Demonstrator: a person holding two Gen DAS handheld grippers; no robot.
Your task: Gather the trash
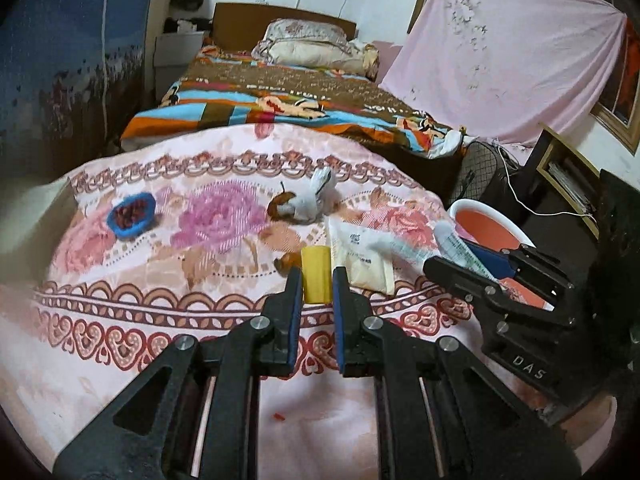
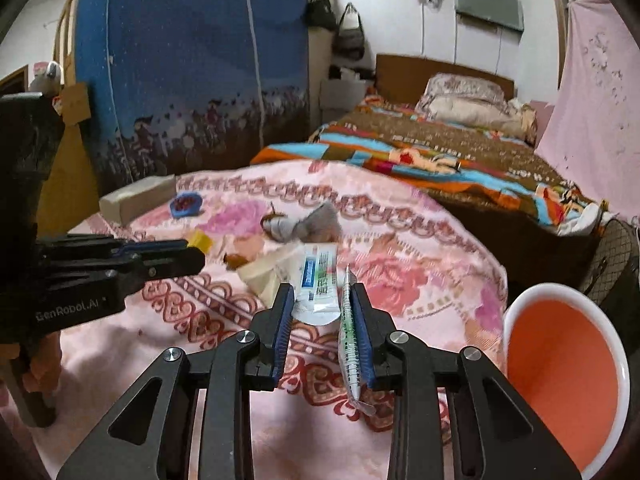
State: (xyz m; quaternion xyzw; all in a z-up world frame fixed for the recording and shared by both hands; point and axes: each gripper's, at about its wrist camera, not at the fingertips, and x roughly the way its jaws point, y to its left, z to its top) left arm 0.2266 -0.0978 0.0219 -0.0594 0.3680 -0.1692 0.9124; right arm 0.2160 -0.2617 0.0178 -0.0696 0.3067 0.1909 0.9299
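Left gripper (image 1: 317,280) sits narrow around one yellow block (image 1: 316,278) on the pink floral blanket (image 1: 160,300), though contact isn't clear. Right gripper (image 2: 322,304) has parted jaws, with one flattened tube (image 2: 351,332) lying against its right finger. Also on the blanket: one white wrapper (image 2: 318,280), one cream packet (image 1: 366,260), one blue cup (image 1: 132,216), one crumpled tissue (image 1: 312,200). One orange-lined bin (image 2: 560,364) stands beside.
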